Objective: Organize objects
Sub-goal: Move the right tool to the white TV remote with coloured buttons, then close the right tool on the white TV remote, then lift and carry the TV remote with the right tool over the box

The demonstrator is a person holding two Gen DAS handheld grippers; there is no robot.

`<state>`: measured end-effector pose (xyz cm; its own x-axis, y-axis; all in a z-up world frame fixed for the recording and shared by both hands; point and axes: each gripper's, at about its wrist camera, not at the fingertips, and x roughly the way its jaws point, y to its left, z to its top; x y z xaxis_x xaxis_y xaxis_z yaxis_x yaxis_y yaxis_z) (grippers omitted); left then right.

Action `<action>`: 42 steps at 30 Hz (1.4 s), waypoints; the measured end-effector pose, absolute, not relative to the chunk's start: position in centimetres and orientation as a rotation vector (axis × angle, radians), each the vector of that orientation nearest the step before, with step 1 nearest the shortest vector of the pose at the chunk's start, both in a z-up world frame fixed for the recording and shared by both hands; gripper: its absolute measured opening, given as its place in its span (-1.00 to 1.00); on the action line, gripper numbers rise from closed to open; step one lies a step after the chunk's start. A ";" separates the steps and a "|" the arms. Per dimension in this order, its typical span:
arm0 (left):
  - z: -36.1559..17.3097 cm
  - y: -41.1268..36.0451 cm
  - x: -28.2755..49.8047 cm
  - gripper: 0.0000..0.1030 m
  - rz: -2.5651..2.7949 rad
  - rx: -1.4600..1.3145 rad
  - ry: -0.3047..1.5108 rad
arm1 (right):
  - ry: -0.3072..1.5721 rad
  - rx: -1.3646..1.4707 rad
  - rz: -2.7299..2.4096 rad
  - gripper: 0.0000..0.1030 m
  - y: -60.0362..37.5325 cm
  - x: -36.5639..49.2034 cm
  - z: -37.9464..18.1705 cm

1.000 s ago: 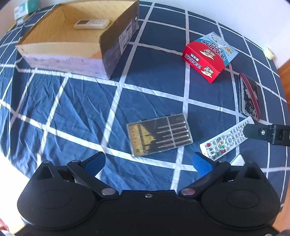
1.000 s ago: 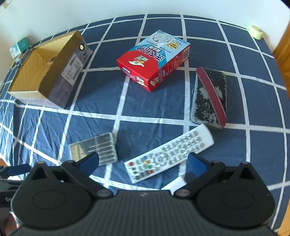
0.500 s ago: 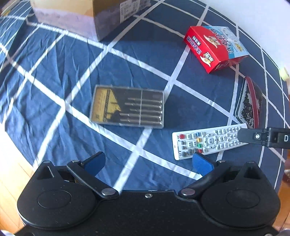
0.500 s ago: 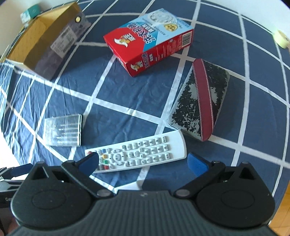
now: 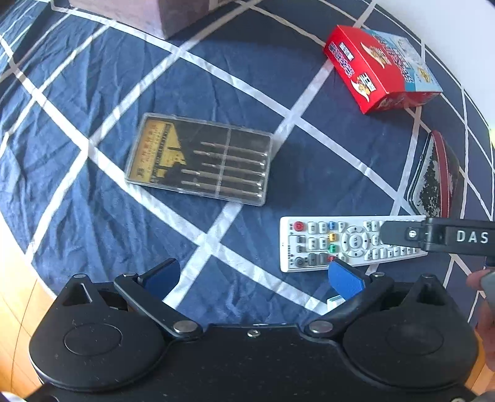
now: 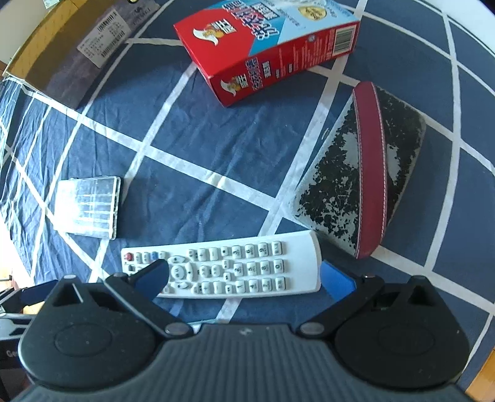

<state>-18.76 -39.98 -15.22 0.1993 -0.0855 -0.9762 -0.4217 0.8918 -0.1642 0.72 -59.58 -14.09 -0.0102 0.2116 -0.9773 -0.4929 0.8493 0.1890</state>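
Note:
A white remote [image 6: 222, 266] lies flat on the blue checked cloth; it also shows in the left wrist view [image 5: 340, 244]. My right gripper [image 6: 244, 278] is open, low over the remote, its blue pads [image 6: 335, 283] straddling it lengthwise. My left gripper [image 5: 253, 275] is open and empty above the cloth near the table's edge. A clear screwdriver case [image 5: 201, 160] lies ahead of it, and shows in the right wrist view [image 6: 88, 207]. A red and blue carton [image 6: 266, 46] and a red-trimmed speckled case [image 6: 362, 176] lie beyond.
An open cardboard box [image 6: 71, 62] stands at the far left, its corner at the top of the left wrist view [image 5: 173, 15]. The table's edge and wooden floor [image 5: 15, 284] are at the left. A small white item [image 5: 335, 300] lies under the left gripper's right finger.
Both grippers moved forward and down. The right gripper closed in on the remote until its fingers straddle it. The cardboard box slid out of the left view.

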 end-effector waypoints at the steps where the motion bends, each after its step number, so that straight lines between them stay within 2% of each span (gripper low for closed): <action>1: -15.4 -40.2 -18.5 1.00 0.244 -0.445 1.366 | 1.487 -0.241 0.566 1.00 -59.6 0.9 -14.3; 27: -18.2 -44.5 -14.1 1.00 0.158 -0.464 1.437 | 1.554 -0.280 0.633 0.99 -58.6 2.8 -17.2; 33: -18.1 -44.6 -13.8 0.86 0.146 -0.468 1.443 | 1.557 -0.287 0.635 0.95 -58.6 2.7 -17.1; 42: -17.5 -44.8 -13.6 0.86 0.115 -0.428 1.455 | 1.550 -0.267 0.610 0.94 -58.9 2.1 -16.9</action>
<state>-13.60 -44.79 -17.48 0.1250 -0.1805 -0.9756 -0.3312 0.9193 -0.2125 2.15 -58.93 -16.87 -0.0877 0.1973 -0.9764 -0.5214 0.8261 0.2138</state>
